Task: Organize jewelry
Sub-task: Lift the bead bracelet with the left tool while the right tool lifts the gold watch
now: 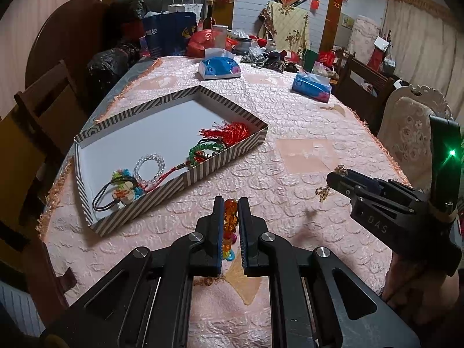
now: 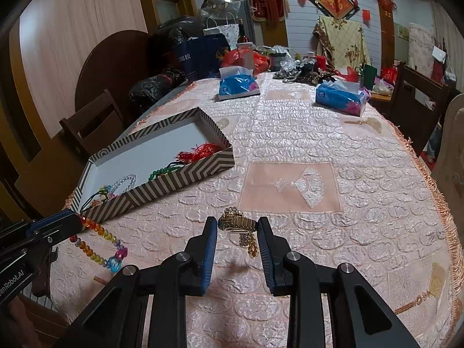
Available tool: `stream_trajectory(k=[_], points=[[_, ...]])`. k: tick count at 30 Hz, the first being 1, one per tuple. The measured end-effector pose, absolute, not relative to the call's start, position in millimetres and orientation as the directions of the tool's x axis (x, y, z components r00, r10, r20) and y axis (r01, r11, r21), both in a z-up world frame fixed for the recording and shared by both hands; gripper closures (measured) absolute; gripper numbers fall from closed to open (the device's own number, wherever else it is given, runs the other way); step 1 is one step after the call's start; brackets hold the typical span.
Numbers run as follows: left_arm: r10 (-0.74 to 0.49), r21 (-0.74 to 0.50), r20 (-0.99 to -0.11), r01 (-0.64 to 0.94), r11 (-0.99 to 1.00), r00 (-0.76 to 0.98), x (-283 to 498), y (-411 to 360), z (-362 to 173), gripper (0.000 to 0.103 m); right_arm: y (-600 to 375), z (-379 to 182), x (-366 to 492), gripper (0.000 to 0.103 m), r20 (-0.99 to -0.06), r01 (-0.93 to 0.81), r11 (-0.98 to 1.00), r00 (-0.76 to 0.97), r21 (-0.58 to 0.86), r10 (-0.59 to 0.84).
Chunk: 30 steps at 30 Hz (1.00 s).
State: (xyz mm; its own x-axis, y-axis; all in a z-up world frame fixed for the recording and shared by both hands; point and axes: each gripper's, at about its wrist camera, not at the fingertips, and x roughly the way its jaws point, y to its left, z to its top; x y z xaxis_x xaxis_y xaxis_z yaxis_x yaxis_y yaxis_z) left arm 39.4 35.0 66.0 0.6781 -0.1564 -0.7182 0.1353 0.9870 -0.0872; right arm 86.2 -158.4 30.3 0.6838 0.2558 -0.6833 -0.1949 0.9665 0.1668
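Observation:
My left gripper point(image 1: 231, 203) is shut on a bracelet of orange and yellow beads point(image 1: 230, 220), held above the table in front of the striped box point(image 1: 223, 156). In the right wrist view that beaded bracelet point(image 2: 95, 242) hangs in a loop from the left gripper point(image 2: 76, 221). My right gripper point(image 2: 237, 224) is shut on a gold bracelet point(image 2: 236, 223) with a dangling charm. Seen from the left wrist, the gold bracelet point(image 1: 324, 192) hangs from the right gripper point(image 1: 336, 178). Inside the box lie a red tassel point(image 1: 232, 131), green beads point(image 1: 206, 149), a clear bead bracelet point(image 1: 149, 164) and a hair tie point(image 1: 116, 192).
A pink quilted cloth point(image 2: 319, 145) covers the table. Two blue tissue packs point(image 2: 237, 85) point(image 2: 340, 98) sit farther back, with bags and clutter behind them. Dark wooden chairs point(image 2: 92, 121) stand left of the table, and a pale upholstered chair point(image 1: 411, 127) at the right edge.

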Motion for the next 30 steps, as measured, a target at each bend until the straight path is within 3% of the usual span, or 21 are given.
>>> stream_trajectory(k=[30], points=[[-0.191, -0.112, -0.741, 0.161, 0.981, 0.644, 55.9, 27.1, 47.1, 0.095, -158.2, 27.1, 89.4, 0.076, -0.695, -0.187, 0.970, 0.677, 0.155, 0.241]])
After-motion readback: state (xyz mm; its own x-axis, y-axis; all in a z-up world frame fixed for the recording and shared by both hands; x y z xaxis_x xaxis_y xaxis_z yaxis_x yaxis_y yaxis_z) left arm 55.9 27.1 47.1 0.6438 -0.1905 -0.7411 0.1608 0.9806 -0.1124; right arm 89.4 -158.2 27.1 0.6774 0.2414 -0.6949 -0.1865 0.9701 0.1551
